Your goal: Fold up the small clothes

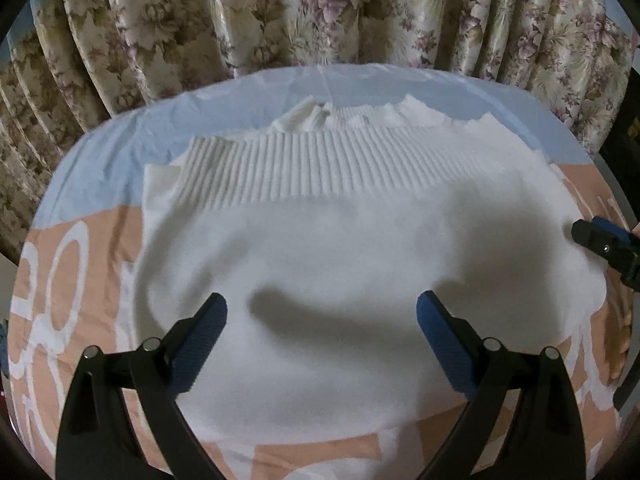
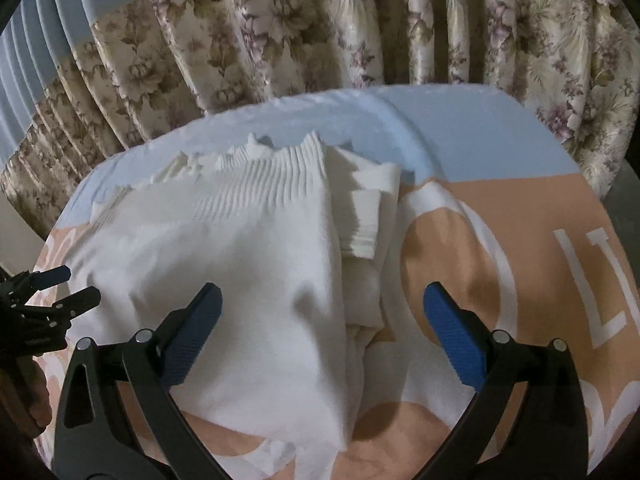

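Peach-blue bedsheet (image 1: 80,184): white ribbed sweater (image 1: 320,248) folded; left gripper (image 1: 322,312), right gripper (image 2: 322,304) fingers spread, empty.

right gripper (image 2: 322,304) spread wide above folded white sweater (image 2: 248,280).

left wrist fisheye close above the white sweater (image 1: 320,248), angled steeply down toward floral curtains (image 1: 320,12), right wrist fisheye likewise close over its right edge, both sharing sweater, peach-and-blue bedsheet (image 2: 520,208), curtains
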Demonstrator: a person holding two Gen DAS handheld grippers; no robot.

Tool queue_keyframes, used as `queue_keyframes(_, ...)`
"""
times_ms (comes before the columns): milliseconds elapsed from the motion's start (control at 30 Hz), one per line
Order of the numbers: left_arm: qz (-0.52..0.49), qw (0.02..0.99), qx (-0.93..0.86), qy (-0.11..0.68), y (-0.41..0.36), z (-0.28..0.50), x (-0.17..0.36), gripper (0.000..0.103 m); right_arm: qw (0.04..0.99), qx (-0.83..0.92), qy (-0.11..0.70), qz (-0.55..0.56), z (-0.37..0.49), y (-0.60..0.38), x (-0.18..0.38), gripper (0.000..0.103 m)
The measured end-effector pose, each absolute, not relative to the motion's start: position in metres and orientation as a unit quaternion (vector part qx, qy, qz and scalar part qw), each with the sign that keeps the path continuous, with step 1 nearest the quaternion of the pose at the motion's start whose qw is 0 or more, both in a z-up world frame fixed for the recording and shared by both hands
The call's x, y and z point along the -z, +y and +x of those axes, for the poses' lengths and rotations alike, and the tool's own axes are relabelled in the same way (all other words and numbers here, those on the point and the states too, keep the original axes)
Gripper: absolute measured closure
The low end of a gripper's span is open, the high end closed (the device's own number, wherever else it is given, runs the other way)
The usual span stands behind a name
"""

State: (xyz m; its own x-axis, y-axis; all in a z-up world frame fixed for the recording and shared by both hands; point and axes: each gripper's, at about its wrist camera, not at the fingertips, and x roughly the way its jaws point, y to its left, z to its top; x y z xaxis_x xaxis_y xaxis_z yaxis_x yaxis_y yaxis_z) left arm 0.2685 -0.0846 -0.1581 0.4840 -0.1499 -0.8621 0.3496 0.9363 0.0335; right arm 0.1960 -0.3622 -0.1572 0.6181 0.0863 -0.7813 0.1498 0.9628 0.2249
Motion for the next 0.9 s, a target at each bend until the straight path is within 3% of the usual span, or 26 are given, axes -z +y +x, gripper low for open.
queue_keyframes(167, 0.101, 0.859, 0.136, 0.483, -0.089, 0.279, 0.162, 0.007, 0.867, 0.005, 0.460, 0.190, 0.209, -0.377, 0.175, 0.003)
queue_keyframes(500, 0.110, 0.859, 0.133, 0.481, -0.097, 0.289, 0.172, 0.003, 0.868, -0.030, 0.457, 0.194, 0.223, -0.385, 0.178, 0.003)
queue_keyframes(667, 0.116, 0.860, 0.137, 0.478, -0.097, 0.291, 0.174, 0.002, 0.864, -0.054, 0.473, 0.164, 0.215, -0.371, 0.176, 0.024)
queue_keyframes(900, 0.119, 0.859, 0.144, 0.476, -0.095, 0.293, 0.176, 0.001, 0.856, -0.054, 0.492, 0.150, 0.209, -0.360, 0.174, 0.031)
